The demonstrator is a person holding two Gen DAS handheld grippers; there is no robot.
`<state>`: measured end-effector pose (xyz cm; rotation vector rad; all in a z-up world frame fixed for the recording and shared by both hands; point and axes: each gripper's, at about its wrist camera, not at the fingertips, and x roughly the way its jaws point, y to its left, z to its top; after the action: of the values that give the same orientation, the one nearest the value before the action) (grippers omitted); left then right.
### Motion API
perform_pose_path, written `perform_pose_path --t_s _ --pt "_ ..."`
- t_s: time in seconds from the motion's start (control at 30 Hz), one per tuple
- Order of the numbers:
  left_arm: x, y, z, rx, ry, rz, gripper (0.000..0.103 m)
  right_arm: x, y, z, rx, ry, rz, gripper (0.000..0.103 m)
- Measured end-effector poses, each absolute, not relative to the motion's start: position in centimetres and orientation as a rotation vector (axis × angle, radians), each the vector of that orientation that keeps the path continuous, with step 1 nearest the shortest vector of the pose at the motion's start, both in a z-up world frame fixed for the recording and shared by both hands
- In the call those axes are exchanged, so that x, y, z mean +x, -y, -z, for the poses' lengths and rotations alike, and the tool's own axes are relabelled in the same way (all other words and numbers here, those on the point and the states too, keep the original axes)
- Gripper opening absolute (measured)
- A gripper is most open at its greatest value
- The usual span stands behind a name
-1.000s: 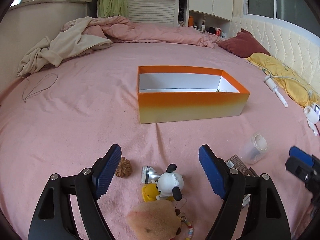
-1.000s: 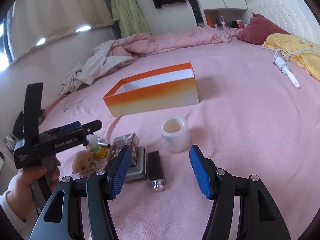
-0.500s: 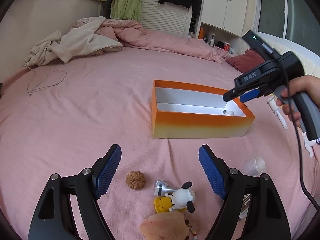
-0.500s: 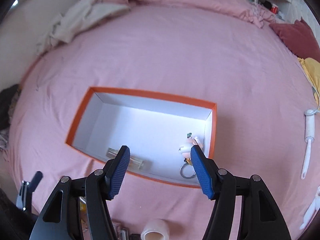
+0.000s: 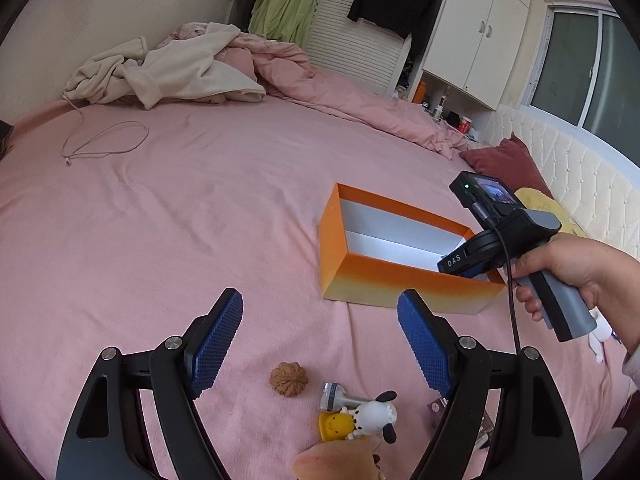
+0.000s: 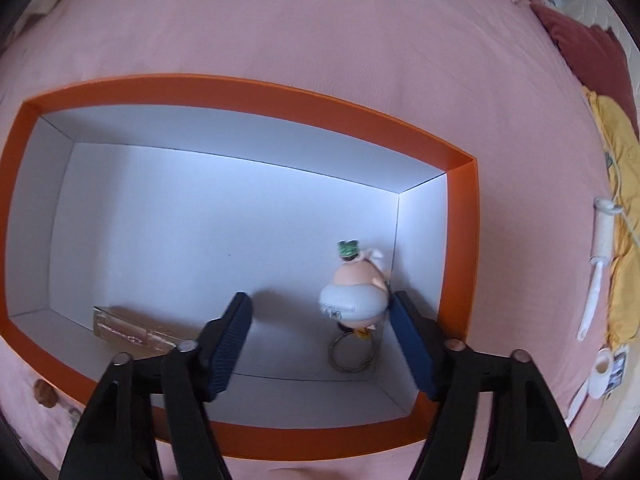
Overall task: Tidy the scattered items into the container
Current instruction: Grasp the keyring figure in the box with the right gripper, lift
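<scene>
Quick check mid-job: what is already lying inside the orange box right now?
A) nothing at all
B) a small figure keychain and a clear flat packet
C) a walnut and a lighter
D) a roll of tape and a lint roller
B: the right wrist view looks straight down into the orange box and shows a figure keychain by its right wall and a clear flat packet on the white floor.

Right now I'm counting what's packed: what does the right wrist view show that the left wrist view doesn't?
Only the right wrist view shows the box floor: a figurine keychain by the right wall and a clear packet by the near wall, with the right gripper closing, empty, above them. Only the left wrist view shows the dog toy, yellow toy and open left gripper. Both show the orange box and walnut.
</scene>
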<state>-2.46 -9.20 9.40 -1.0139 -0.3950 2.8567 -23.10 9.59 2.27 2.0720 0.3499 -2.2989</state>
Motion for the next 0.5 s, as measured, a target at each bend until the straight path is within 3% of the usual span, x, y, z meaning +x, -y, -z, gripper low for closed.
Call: perform_pose_path --t_s 0.03,0.3,0.5 --pt "-2.5 9.2 -9.4 -1.016 0.396 -2.856 0.080 -23.0 -9.8 -2.3 2.065 -0.293 2.286 0.033" --pt "-2.7 9.2 -9.1 -1.024 0.362 -2.868 0.080 -21.8 -10.6 -4.3 1.875 -0.080 2.360 0.033" --pt "-2.8 10.0 -9.0 -1.032 0.384 -2.887 0.080 -18.3 -11.8 -11.0 1.499 0.046 2.504 0.033"
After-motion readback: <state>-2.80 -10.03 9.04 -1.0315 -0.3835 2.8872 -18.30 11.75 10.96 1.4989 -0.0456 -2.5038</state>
